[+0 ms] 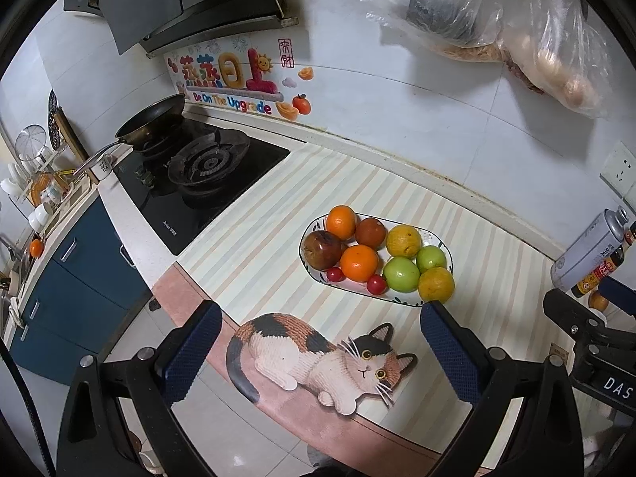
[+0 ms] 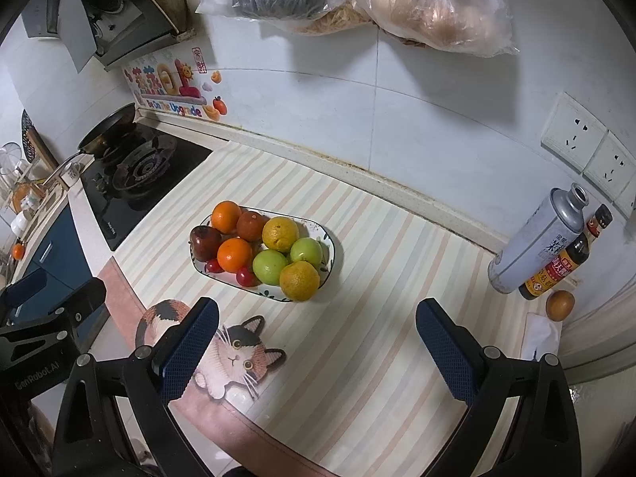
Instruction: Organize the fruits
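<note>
**Both grippers wide open before a full fruit plate**

Low in the left wrist view, the left gripper point(image 1: 320, 351) spreads its blue textured pads wide with nothing between them, over the calico cat print point(image 1: 318, 361) at the near edge of the striped mat point(image 1: 254, 214). The right gripper point(image 2: 316, 348) stands equally wide and empty over the same mat, to the right of the cat. Its black frame shows at the right edge of the left view with the letters "DAS"; the left gripper's frame at the left edge of the right view reads "GenRobot.AI".

Just beyond the fingertips, at mid-frame, sits the oval white plate point(image 1: 447, 252) with a dark rim and small leaf pattern. It holds two bright oranges point(image 1: 358, 263), two duller yellow-orange citrus point(image 1: 436, 285), two green round fruits point(image 1: 401, 274), two dark red-brown fruits point(image 1: 322, 249) and two cherry tomatoes point(image 1: 376, 284), all packed touching.

At the right of the right wrist view stand a grey metal can point(image 2: 536, 242) and a soy sauce bottle point(image 2: 564, 254) with Chinese labels, and a lone brown-orange fruit point(image 2: 559, 305) beside them.

Farther, at upper left, a black gas hob point(image 1: 198, 183) carries a frying pan point(image 1: 153, 121). A wall sticker point(image 1: 234, 83) reads "Be On The Upgrade". Plastic bags point(image 1: 497, 24) hang at the top.
</note>
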Action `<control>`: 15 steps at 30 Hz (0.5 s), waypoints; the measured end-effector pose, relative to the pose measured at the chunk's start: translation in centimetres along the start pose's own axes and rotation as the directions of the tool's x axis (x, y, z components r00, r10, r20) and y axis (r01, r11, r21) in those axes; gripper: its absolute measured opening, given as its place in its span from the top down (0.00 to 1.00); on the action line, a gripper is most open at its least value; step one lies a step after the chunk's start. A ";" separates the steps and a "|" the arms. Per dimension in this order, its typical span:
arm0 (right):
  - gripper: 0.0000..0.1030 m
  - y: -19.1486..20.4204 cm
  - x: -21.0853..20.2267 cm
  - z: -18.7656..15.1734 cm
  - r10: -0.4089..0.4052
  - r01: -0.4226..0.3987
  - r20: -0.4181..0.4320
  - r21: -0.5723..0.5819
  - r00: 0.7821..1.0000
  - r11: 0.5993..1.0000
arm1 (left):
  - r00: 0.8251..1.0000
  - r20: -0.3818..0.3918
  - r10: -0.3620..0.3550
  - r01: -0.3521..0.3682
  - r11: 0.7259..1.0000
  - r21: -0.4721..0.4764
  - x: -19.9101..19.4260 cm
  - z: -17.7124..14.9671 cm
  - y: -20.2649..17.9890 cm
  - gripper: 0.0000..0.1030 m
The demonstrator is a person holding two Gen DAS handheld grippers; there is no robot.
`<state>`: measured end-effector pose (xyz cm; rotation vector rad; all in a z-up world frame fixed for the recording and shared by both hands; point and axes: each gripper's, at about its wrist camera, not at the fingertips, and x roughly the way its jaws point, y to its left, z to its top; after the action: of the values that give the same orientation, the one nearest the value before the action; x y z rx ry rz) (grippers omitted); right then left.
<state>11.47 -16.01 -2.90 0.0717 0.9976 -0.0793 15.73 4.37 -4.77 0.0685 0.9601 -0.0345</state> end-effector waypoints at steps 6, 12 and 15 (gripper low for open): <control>0.02 0.0 -0.3 -0.1 0.007 -0.007 -0.002 0.002 1.000 1.000 | 1.000 0.000 -0.001 0.001 1.000 0.000 -0.2 -0.1 0.0 0.01; 0.02 -0.1 -0.6 -0.3 0.015 -0.015 -0.004 -0.002 1.000 1.000 | 1.000 0.001 -0.003 0.003 1.000 -0.001 -0.4 -0.1 -0.1 0.01; 0.02 -0.2 -0.8 -0.3 0.015 -0.015 -0.002 -0.007 1.000 1.000 | 1.000 0.001 -0.004 0.004 1.000 -0.001 -0.4 -0.1 -0.1 0.01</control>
<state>10.74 -16.10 -2.40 0.0724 0.9996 -0.0618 15.40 4.32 -4.54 0.0659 0.9591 -0.0376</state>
